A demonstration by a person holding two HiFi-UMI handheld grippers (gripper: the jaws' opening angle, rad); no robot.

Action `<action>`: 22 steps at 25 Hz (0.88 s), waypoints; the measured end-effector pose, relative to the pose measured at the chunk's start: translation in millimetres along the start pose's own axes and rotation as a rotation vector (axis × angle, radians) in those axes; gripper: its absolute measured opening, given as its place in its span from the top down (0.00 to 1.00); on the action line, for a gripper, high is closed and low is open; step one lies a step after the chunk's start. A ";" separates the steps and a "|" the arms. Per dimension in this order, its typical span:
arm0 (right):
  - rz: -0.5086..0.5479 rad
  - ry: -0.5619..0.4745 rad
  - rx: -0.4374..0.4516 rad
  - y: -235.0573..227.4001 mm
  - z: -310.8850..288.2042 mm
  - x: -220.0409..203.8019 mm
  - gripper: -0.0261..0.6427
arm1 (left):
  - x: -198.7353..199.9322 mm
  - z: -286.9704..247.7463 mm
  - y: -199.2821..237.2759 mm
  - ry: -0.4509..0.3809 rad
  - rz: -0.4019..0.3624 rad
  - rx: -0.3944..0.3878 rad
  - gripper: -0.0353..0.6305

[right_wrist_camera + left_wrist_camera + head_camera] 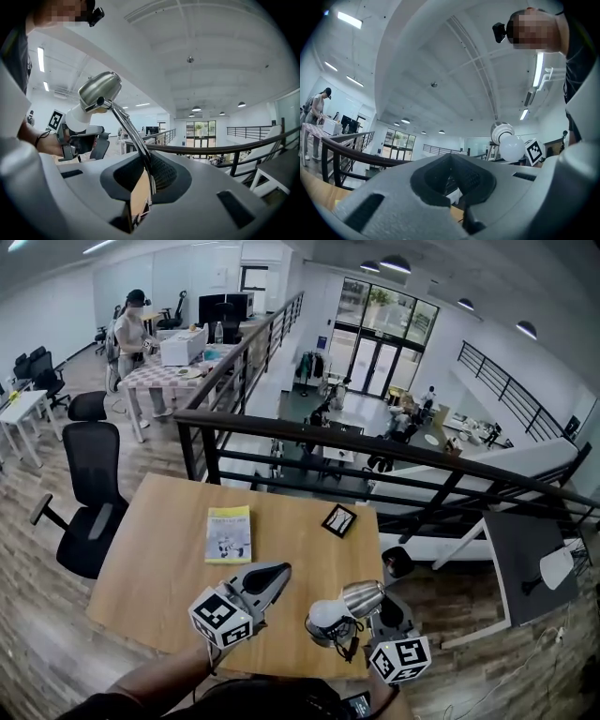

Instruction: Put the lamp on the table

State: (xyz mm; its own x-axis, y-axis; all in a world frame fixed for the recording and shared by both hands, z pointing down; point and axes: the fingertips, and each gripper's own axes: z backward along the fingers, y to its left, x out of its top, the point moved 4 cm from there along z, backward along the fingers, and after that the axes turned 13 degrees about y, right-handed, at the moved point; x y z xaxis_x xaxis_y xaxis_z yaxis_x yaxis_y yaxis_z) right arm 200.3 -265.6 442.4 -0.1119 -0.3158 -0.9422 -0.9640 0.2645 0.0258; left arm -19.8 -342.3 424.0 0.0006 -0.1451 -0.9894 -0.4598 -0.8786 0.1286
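The lamp (356,599) is in the air at the 5 o'clock edge of the bench (159,559), its shade and bare bulb tipped toward 9 o'clock. The right gripper (149,176) has its fingers clamped on the lamp's thin metal stem (I cannot make out the base). The left gripper (274,574) hovers over the bench near 6 o'clock, fingers together on nothing. I judge the carry-in step to be in hand. The next move calls for bringing the lamp toward 11 o'clock over bare wood, short of the book (229,533). It then needs lowering upright and letting go.
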 end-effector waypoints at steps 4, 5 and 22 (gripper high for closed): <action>0.004 0.004 -0.009 4.7 -19.8 4.3 0.89 | -0.1 -4.9 20.1 -0.002 -0.001 0.002 0.94; 0.009 0.007 -0.007 6.3 -23.2 4.5 0.89 | -0.7 -6.0 23.2 0.000 0.001 0.004 0.94; 0.017 0.052 0.024 -22.0 -88.8 -18.6 0.89 | -33.7 -50.3 63.7 0.035 -0.041 0.051 0.94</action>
State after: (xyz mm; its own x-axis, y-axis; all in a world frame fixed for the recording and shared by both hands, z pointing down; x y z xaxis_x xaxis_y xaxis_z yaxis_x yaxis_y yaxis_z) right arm 202.2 -346.5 489.0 -0.1411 -0.3582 -0.9229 -0.9560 0.2915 0.0331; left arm -4.4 -416.3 468.9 0.0508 -0.1261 -0.9907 -0.5038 -0.8598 0.0836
